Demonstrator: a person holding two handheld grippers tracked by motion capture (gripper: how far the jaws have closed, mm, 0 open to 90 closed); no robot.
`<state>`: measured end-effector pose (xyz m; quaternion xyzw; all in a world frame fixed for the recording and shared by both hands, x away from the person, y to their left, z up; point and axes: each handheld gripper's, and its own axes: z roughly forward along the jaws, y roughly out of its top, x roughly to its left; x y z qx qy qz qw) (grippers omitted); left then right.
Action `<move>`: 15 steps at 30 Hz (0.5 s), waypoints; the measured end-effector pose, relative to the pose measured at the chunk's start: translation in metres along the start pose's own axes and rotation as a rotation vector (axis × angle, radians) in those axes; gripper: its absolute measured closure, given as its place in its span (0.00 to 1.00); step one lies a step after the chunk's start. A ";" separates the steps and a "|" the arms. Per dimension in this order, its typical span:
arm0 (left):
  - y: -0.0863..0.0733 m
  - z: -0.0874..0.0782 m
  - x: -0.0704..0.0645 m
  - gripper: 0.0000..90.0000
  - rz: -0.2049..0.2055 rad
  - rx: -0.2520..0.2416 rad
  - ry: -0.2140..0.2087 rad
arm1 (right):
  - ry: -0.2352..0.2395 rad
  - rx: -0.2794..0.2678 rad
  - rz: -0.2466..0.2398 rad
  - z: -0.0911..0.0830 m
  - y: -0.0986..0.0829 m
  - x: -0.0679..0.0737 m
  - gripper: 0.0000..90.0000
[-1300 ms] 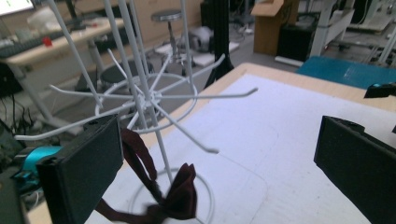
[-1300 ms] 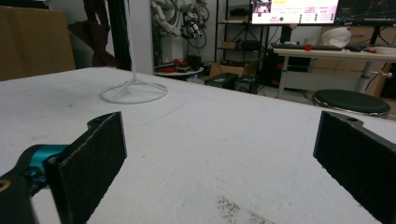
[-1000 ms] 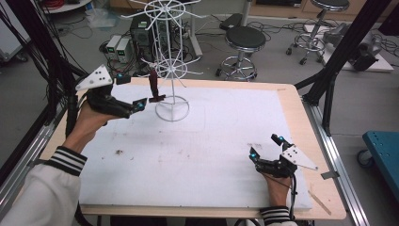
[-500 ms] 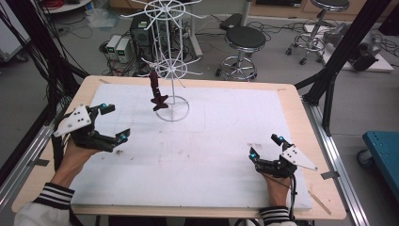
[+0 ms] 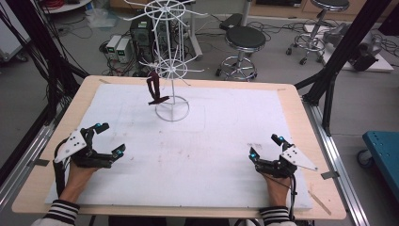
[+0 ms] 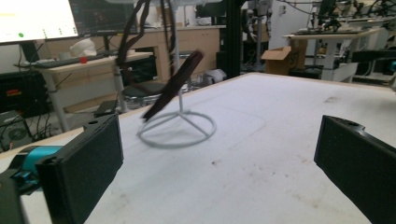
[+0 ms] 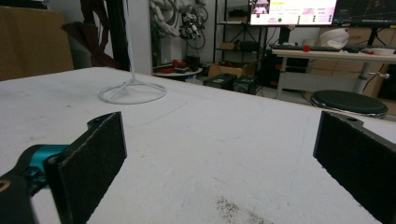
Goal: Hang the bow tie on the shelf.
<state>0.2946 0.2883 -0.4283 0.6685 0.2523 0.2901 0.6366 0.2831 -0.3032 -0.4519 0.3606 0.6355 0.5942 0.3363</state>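
Black-and-white striped sleeve cuffs are worn on both arms. Each black gripper, the left gripper (image 5: 104,140) and the right gripper (image 5: 264,147), is topped by a grey three-cornered plate and tipped with teal fittings. Flat black padded jaws are seen, and a black cable is trailed from each.

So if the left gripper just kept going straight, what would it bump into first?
Probably the white wire stand: the left gripper points at its ring base, with bare white table cover before it. The dark strap hangs there too; depth is uncertain.
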 end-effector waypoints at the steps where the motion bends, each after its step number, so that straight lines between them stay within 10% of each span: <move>1: -0.003 -0.001 0.000 0.02 -0.006 -0.003 0.002 | -0.001 -0.002 -0.003 0.000 0.000 0.000 0.02; 15: -0.026 -0.014 -0.001 0.02 0.000 -0.042 0.072 | 0.001 -0.004 -0.002 0.000 0.000 0.000 0.02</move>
